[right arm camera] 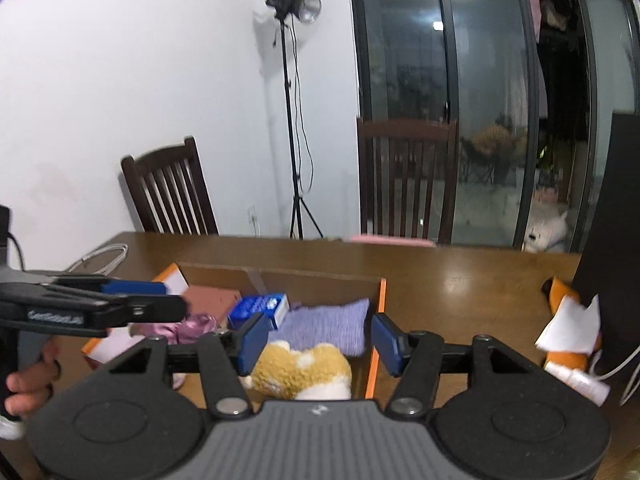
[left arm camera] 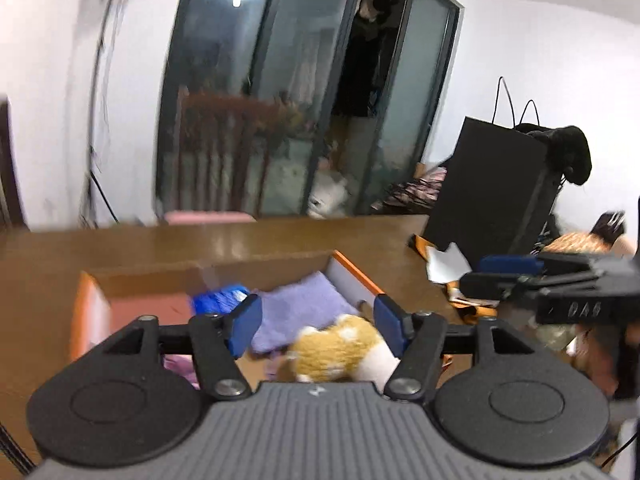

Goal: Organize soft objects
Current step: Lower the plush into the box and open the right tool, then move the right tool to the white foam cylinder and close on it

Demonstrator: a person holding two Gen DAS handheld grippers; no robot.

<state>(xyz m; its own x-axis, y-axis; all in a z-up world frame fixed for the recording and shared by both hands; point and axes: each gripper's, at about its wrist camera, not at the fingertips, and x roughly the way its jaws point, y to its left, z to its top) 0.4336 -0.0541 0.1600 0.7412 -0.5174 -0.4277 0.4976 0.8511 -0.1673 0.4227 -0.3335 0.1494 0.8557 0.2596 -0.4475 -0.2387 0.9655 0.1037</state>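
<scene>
Left gripper (left arm camera: 316, 322): jaws spread wide, nothing between the blue pads, poised above the near part of an open cardboard box (left arm camera: 352, 270) with orange-edged flaps. Right gripper (right arm camera: 320, 338): jaws likewise wide and empty, above the same box (right arm camera: 379, 312); it shows from the side in the left wrist view (left arm camera: 504, 276), and the left gripper shows from the side in the right wrist view (right arm camera: 136, 298), with a bare hand (right arm camera: 24, 388) on its handle. Box contents — tan-and-white plush toy (right arm camera: 304, 372) at the near end, lying below both sets of pads and touching neither; lavender knitted cloth (right arm camera: 328, 326) just behind it, against the box's right wall; blue-and-white small carton (right arm camera: 260, 308) further back toward the middle; pink satin fabric (right arm camera: 192, 326) on the left side. The plush (left arm camera: 340, 348), lavender cloth (left arm camera: 304, 310) and blue item (left arm camera: 218, 298) appear blurred in the left wrist view. Support: brown wooden table (right arm camera: 460, 292). On the table right of the box — black paper bag (left arm camera: 492, 192), upright, with cord handles; white paper scrap on an orange item (right arm camera: 568, 332); small white bottle (right arm camera: 576, 384) lying flat. Far left on the table: coiled white cable (right arm camera: 104, 258). Behind the table: two dark wooden chairs (right arm camera: 404, 176), a light stand (right arm camera: 294, 120), glass sliding doors (right arm camera: 488, 100).
</scene>
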